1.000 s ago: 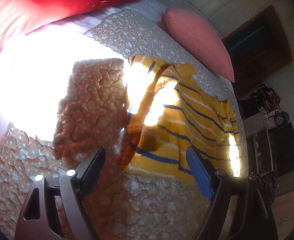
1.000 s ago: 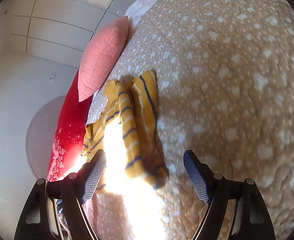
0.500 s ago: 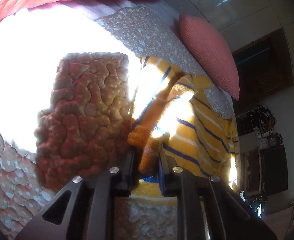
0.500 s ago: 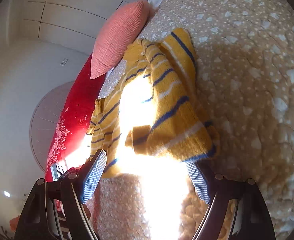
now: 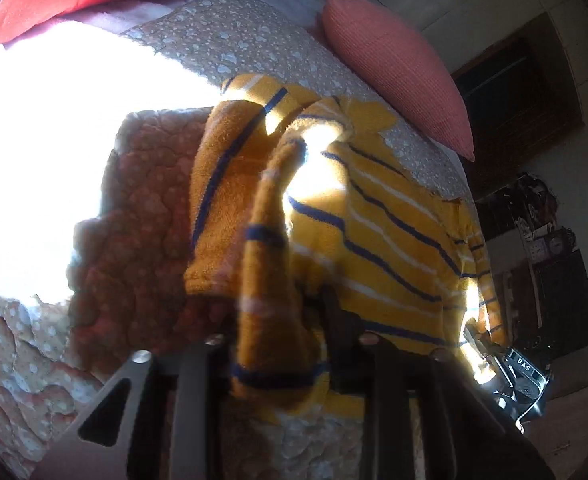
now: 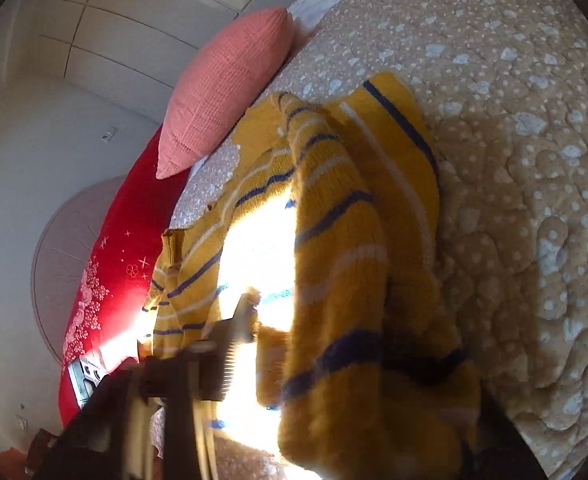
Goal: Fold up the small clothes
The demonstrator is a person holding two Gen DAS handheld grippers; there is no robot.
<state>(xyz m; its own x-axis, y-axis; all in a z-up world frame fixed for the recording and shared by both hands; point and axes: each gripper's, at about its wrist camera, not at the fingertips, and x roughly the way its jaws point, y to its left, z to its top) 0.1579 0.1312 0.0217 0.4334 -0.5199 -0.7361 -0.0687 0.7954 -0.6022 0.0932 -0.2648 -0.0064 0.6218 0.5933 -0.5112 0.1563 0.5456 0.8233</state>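
Left wrist view: left gripper at lower centre, fingers pinching a fold of the yellow striped sweater spread mid-frame on the quilted bed. Right wrist view: right gripper, fingers closing on the sweater's near edge at lower centre. Risk: thick knit bunches unevenly, so one pinch may slip.

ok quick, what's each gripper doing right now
left gripper: shut on the striped sweater
right gripper: jaws closing on the same sweater
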